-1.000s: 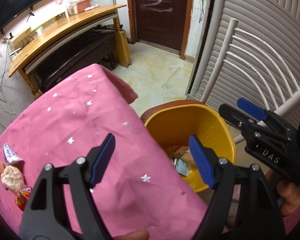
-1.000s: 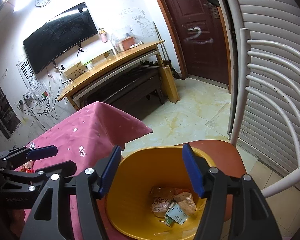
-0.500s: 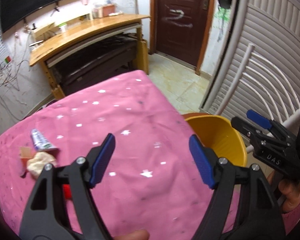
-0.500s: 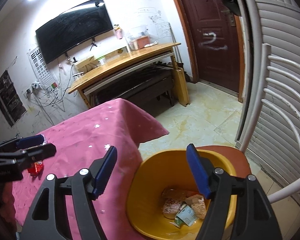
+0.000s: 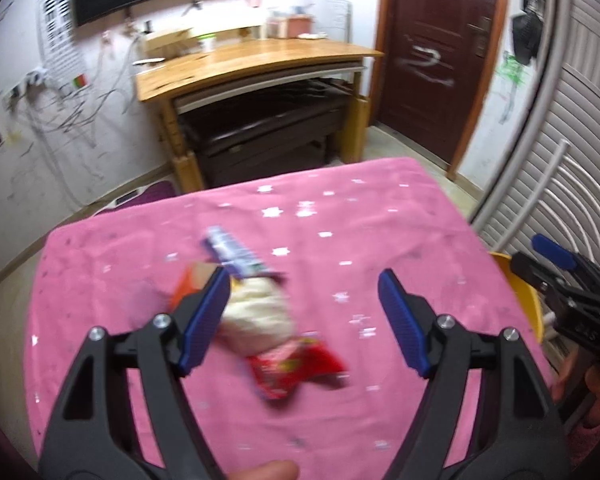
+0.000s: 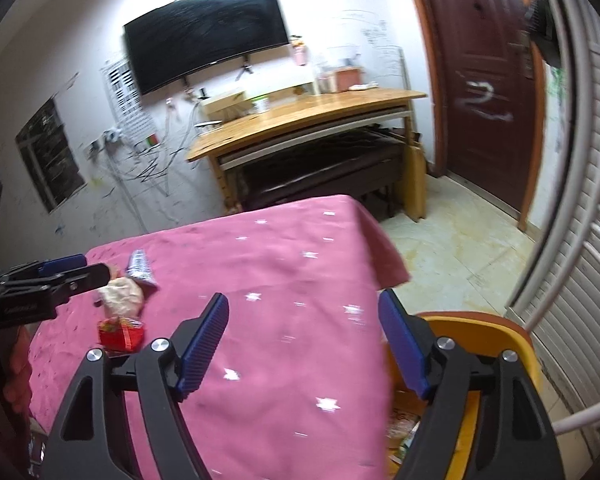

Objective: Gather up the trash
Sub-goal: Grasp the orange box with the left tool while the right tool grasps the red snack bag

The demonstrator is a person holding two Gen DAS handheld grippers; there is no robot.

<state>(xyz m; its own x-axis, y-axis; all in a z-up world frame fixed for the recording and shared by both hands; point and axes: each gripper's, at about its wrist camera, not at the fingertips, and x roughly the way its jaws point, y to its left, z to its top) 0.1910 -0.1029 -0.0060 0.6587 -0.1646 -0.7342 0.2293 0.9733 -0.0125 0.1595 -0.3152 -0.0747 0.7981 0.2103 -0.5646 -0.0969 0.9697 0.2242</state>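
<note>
- The left tongs (image 5: pixel 302 320) hang released and empty over the remaining trash, a small cluster at the centre of the left wrist view: a crumpled pale wad (image 5: pixel 258 314), a red wrapper (image 5: pixel 296 364) just below it, a silvery-purple sachet (image 5: pixel 232 250) above it and an orange scrap (image 5: pixel 184 286) to its left, all lying on the pink-covered desk (image 5: pixel 380 216)
- The right tongs (image 6: pixel 302 344) are also released and hold nothing; their jaws have just been opening, with only the cloth and the bin's rim behind them
- The yellow bin (image 6: pixel 512 344) sits at the lower right of the right wrist view, off the desk's edge, with a few wrappers in it
- The step in hand looks like reaching for the next piece; it would go best to bring the left tongs down squarely over the wad so one pad lands on each side, then clench gently, since it is soft and may drag the wrapper touching it
- Taking one item at a time seems safer than scooping the cluster
- Compared with a second ago, the left view has swung from the bin to the cluster, which now sits at centre, not the lower left corner
- The right view now shows mostly desk, the bin pushed to the lower right
</note>
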